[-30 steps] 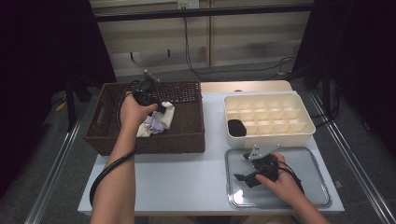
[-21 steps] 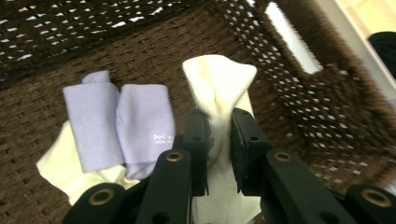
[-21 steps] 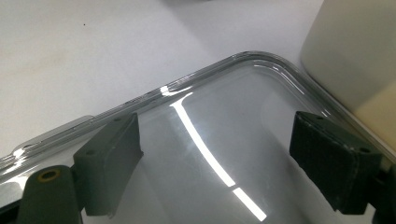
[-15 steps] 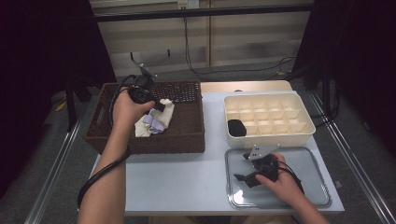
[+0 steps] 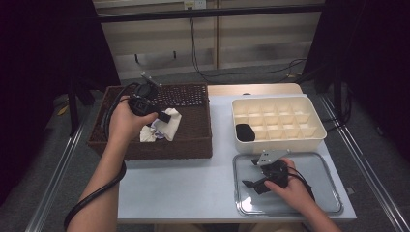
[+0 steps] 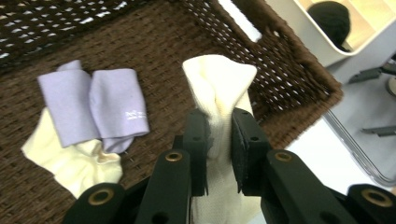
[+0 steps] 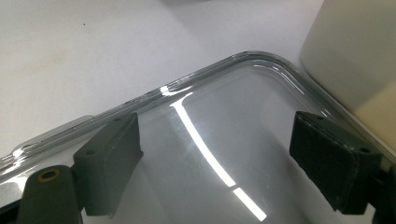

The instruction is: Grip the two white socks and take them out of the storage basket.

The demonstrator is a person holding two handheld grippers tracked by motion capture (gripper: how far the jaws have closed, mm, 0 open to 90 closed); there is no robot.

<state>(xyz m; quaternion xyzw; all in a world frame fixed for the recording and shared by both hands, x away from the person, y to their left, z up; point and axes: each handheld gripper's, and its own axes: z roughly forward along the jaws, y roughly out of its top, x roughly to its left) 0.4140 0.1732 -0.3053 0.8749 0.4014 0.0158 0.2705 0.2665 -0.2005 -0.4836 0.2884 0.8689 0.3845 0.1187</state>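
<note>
Meanwhile the left gripper (image 6: 218, 140), jaws pinching a cream sock (image 6: 219, 88), hangs above the basket (image 6: 299, 70).

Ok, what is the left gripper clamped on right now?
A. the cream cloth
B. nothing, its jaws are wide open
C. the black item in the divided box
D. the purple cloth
A. In the left gripper view the left gripper pinches the cream cloth between its pads above the basket, while the purple cloth lies loose on the basket floor.
</note>
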